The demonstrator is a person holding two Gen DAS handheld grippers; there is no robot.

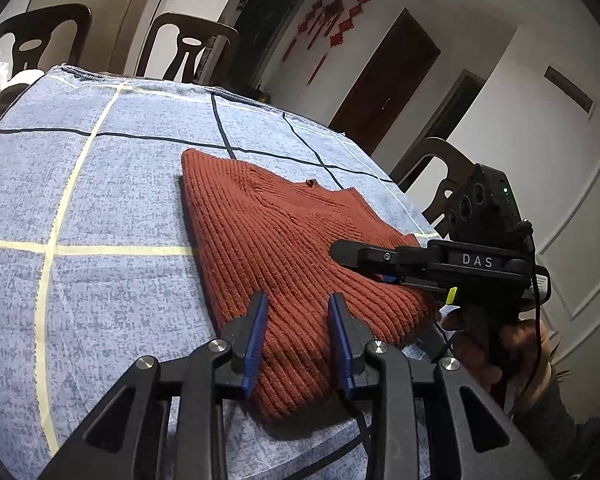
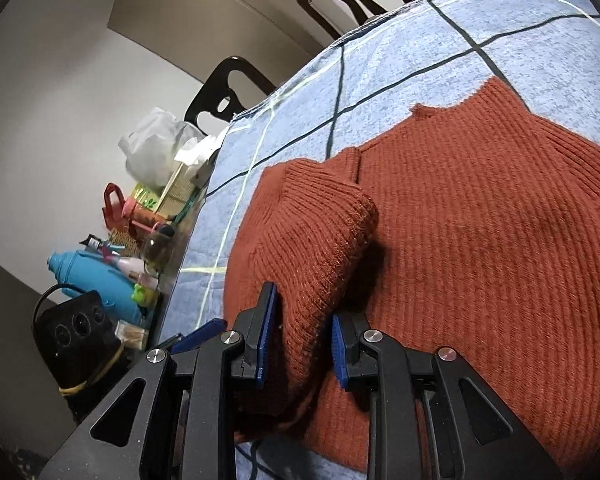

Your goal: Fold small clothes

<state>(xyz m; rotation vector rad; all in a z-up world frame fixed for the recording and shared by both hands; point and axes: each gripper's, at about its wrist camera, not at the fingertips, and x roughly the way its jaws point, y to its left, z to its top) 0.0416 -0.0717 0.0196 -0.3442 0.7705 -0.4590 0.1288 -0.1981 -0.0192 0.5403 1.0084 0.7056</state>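
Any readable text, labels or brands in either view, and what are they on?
"DAS": white letters on the right gripper, left wrist view.
White sticker on that gripper's rear: too small to read.
Packages beside the table, right wrist view: print too blurred to read.

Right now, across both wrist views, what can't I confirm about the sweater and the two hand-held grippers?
- Left wrist view: the right hand-held gripper is seen side-on, so its jaw gap is hidden.
- Left wrist view: the rust knit sweater has its near hem covered by the left hand-held gripper.
- Right wrist view: the sweater's right side is cut off by the frame edge.
- Right wrist view: the sleeve sits between the pads, but contact with the right pad is shadowed.
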